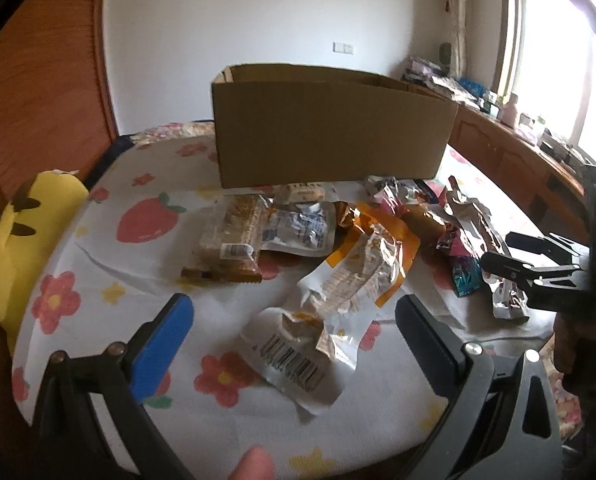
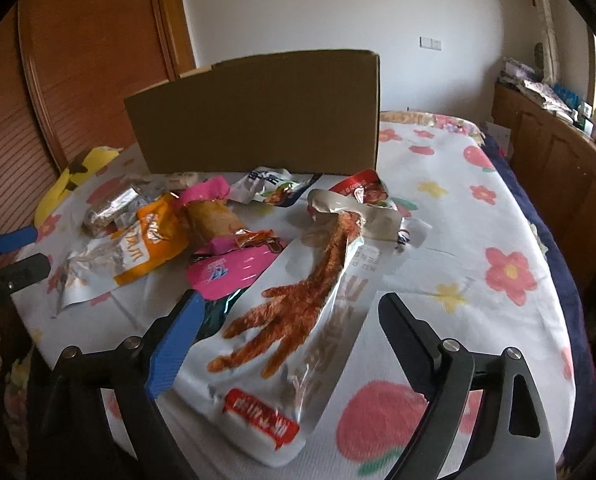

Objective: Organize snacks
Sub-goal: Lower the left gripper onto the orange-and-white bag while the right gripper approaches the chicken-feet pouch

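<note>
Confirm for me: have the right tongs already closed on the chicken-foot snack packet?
No, the right tongs stand open, with the chicken-foot packet lying flat on the floral sheet between the fingers, neither pad pressing it.

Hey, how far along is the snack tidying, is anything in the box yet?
Nothing looks done: the snack packets still lie scattered in front of the cardboard box, whose inside is hidden. In hand: nothing yet. The left tongs stand open around the white barcode packet, the right tongs open around the chicken-foot packet. All packets remain.

Inside of the cardboard box (image 1: 330, 136) hidden behind its near wall.
</note>
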`<state>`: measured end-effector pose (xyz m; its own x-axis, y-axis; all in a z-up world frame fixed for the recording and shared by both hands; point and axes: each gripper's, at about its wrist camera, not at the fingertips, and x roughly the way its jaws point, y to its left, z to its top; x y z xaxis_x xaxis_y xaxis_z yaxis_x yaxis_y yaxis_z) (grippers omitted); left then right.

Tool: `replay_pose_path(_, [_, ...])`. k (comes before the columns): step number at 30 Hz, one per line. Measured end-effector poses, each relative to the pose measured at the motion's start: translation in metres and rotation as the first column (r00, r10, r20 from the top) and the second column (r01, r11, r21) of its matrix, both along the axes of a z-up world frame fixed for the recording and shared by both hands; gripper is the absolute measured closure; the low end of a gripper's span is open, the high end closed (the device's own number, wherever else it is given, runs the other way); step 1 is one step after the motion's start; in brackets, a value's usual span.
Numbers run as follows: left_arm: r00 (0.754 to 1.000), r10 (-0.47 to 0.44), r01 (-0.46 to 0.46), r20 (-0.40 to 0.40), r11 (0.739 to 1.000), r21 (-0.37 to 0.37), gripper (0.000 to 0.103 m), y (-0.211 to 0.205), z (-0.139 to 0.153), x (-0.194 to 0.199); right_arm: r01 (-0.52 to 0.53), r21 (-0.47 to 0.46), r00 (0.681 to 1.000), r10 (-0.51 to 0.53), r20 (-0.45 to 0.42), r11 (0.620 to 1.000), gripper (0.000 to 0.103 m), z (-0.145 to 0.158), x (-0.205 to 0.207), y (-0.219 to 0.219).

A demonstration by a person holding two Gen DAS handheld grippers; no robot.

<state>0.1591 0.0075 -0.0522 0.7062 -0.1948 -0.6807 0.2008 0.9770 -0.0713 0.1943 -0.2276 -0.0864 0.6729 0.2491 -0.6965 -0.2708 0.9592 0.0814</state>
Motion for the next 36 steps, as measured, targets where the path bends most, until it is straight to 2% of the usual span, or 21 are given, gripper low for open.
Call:
replay_pose_path(7, [0.997,-0.069,0.072,-0.042,0.996,0.061,0.001,-0.012,-0.004,0.019,-0.007,-0.020,0.999,0.006,-0.033,1.000,0.016,-0.004,0.010,0.001])
replay_pose_path(14, [0.983,-0.151,0.164,-0.103,0.977,0.133,0.002,-0.027,-0.007,0.039,-0.011,-0.031,0.998,0.009,-0.057,0.999,0.016,-0.006,0.013,0.002])
replay_pose_path(21, [0.954,-0.237,0.263,-0.185,0.956,0.129,0.004,-0.041,-0.013,0.056,-0.015,-0.065,0.999,0.013,-0.037,0.998,0.016,-0.007,0.011,0.008])
replay_pose_path(25, [0.936,-0.266,0.299,-0.231,0.947,0.117,0.006,-0.048,-0.017,0.065,-0.014,-0.055,0.999,0.012,-0.035,0.998,0.016,-0.007,0.010,0.006])
replay_pose_path(34, [0.919,-0.278,0.328,-0.279,0.932,0.153,0.005,-0.061,-0.032,0.071,-0.014,-0.047,0.999,0.012,-0.030,0.999,0.016,-0.006,0.010,0.005])
replay_pose_path(36, [0.921,-0.277,0.322,-0.274,0.937,0.134,0.005,-0.059,-0.034,0.071,-0.013,-0.045,0.999,0.012,-0.031,0.999,0.016,-0.006,0.010,0.005])
